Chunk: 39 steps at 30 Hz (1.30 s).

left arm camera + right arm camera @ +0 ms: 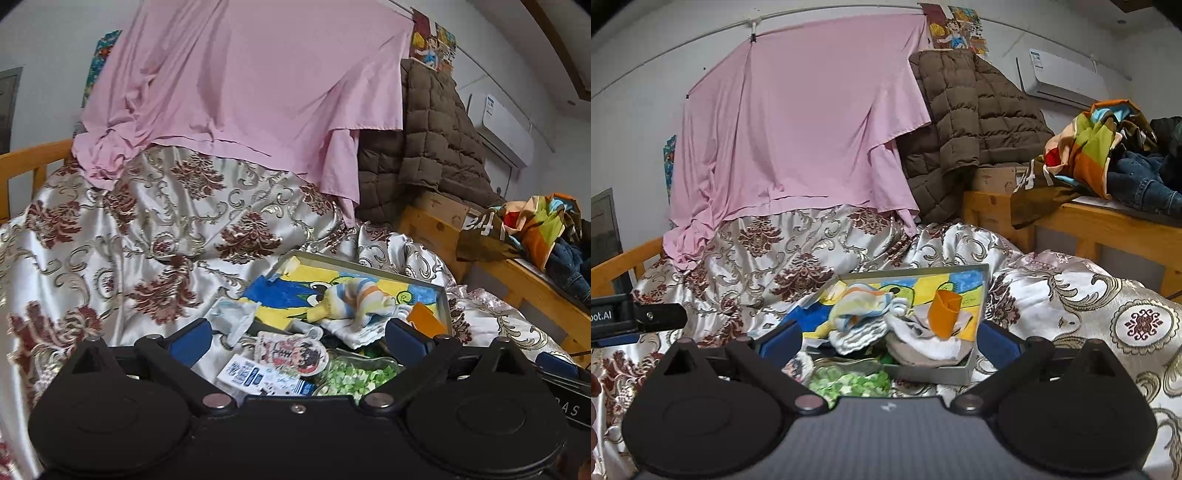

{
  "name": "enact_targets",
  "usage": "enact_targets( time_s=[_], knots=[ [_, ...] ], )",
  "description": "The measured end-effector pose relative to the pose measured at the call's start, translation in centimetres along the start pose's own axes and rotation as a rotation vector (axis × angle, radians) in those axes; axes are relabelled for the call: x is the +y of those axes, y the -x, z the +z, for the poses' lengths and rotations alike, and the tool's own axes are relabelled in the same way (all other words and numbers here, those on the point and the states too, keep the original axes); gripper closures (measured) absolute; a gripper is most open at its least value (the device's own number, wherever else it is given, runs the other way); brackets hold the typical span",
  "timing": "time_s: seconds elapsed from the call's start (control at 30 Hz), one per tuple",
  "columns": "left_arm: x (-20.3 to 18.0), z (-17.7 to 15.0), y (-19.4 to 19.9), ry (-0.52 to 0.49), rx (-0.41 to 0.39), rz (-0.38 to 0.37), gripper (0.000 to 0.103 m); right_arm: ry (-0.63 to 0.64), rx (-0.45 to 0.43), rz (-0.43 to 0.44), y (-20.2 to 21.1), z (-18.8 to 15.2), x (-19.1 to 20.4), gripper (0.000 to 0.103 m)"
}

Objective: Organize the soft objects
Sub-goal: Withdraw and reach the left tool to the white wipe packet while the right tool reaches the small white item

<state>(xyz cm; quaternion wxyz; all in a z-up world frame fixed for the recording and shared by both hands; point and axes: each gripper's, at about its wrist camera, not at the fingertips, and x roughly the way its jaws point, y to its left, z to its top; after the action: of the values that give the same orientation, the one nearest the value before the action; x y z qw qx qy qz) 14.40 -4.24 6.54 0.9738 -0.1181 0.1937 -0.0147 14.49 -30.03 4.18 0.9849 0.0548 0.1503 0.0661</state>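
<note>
A shallow grey tray (444,308) (983,291) with a yellow and blue cartoon lining lies on the patterned satin bedspread (140,236) (1071,291). In it lie a striped sock (354,295) (864,299), white cloths (354,332) (919,339) and an orange cloth (424,318) (946,310). A pale blue cloth (231,314) hangs over the tray's left edge. My left gripper (298,338) is open just before the tray, empty. My right gripper (889,339) is open in front of the tray, empty. The left gripper's side shows at the left of the right wrist view (639,317).
Green beads (351,376) (849,380), a cartoon card (291,350) and a small blue and white packet (245,376) lie near the tray. A pink sheet (240,81) (798,122) and brown quilted coat (424,140) (967,118) hang behind. A wooden shelf (1108,218) holds clothes (543,229) at right.
</note>
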Motion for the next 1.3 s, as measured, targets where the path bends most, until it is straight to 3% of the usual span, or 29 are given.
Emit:
enact_targets(
  time_s=[0.23, 0.5, 0.8, 1.3],
  knots=[
    [2.2, -1.6, 2.9, -0.004, -0.001, 0.014, 0.001, 0.022, 0.044, -0.014, 1.3, -2.2, 2.1, 0.0],
    [5.6, -4.2, 4.9, -0.03, 0.006, 0.05, 0.001, 0.082, 0.11, 0.043, 1.6, -4.8, 5.4, 0.0],
    [8.0, -6.6, 3.8, -0.083, 0.058, 0.096, 0.001, 0.229, 0.194, 0.103, 0.4, -7.6, 9.4, 0.0],
    [9.3, -7.4, 2.9, -0.074, 0.094, 0.166, 0.001, 0.248, 0.223, 0.144, -0.2, -8.4, 10.3, 0.0]
  ],
)
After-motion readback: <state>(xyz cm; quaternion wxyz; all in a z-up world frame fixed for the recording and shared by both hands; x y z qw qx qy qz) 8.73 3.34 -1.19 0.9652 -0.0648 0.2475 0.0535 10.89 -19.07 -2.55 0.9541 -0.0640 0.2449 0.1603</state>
